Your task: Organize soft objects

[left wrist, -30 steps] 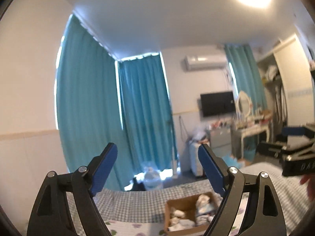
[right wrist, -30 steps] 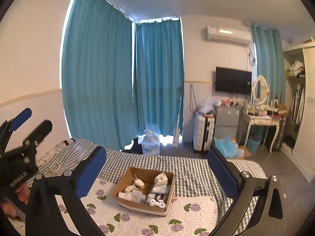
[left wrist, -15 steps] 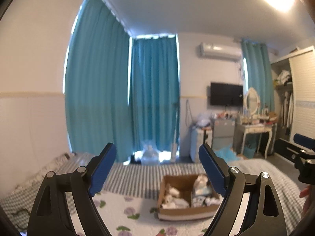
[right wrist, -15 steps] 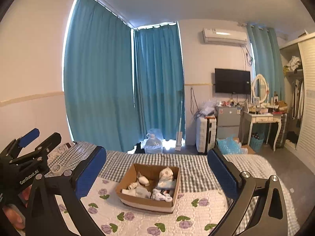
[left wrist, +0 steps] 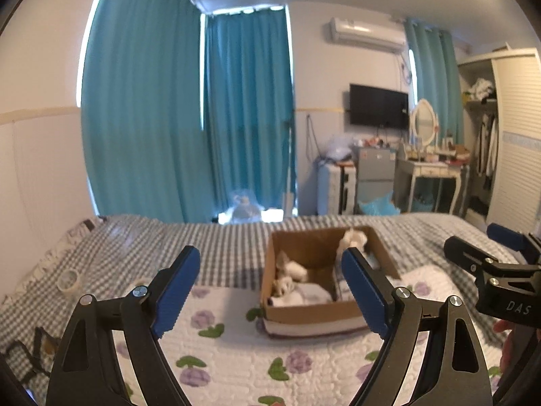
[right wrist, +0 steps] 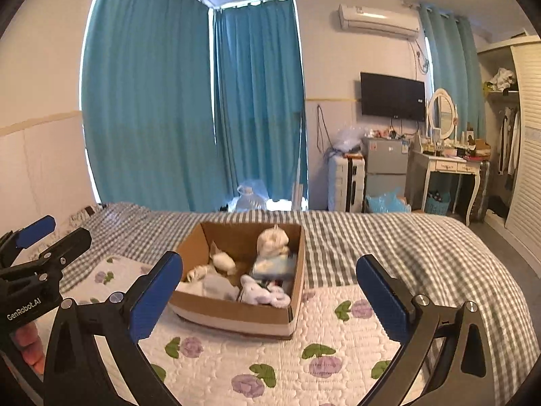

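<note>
Beside left gripper [left wrist: 270, 287] (only): tape roll [left wrist: 68, 280]

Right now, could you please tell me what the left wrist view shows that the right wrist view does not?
Only the left wrist view shows the tape roll on the checked bedspread and the right gripper. Only the right wrist view shows the blue plush toy in the box and the left gripper. Both show the cardboard box, the flowered quilt and the television.

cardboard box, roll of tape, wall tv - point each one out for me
cardboard box [right wrist: 236, 314], right wrist view, near outer wall
roll of tape [left wrist: 68, 280], left wrist view, its rim
wall tv [right wrist: 392, 96], right wrist view, screen centre
</note>
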Demonstrator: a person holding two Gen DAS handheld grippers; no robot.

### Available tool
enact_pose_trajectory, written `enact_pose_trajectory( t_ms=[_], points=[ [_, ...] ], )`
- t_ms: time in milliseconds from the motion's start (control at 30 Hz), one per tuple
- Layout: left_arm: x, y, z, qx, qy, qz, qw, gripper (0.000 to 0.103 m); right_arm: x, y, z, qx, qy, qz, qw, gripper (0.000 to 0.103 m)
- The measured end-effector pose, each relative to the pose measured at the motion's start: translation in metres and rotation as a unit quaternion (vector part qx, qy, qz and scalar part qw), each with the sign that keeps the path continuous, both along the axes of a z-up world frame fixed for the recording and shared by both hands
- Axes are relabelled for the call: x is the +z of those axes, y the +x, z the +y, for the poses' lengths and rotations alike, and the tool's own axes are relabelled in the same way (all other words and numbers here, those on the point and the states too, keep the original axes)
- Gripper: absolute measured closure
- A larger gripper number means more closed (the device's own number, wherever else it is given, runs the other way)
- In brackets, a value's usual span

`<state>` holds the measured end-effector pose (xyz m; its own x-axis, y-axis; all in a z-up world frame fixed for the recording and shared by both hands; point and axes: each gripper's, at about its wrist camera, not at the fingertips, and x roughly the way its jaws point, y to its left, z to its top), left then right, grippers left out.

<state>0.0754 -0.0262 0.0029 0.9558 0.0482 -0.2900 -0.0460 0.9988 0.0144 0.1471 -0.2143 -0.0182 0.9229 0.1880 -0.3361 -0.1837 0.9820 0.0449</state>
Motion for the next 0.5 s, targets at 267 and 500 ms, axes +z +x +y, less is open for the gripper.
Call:
enact_pose_trajectory(
  t_ms=[267,500],
  points=[
    [-0.01,0.007,-0.002,-0.011,-0.008,0.017,0.9998,0.016,-0.011,0.009,0.0,-0.006,-0.003,0.012,1.0,0.0],
    [-0.013,0.006,-0.003,-0.024,-0.014,0.028,0.9992,0.016,-0.012,0.007,-0.002,-0.007,-0.001,0.018,1.0,0.0]
  ],
)
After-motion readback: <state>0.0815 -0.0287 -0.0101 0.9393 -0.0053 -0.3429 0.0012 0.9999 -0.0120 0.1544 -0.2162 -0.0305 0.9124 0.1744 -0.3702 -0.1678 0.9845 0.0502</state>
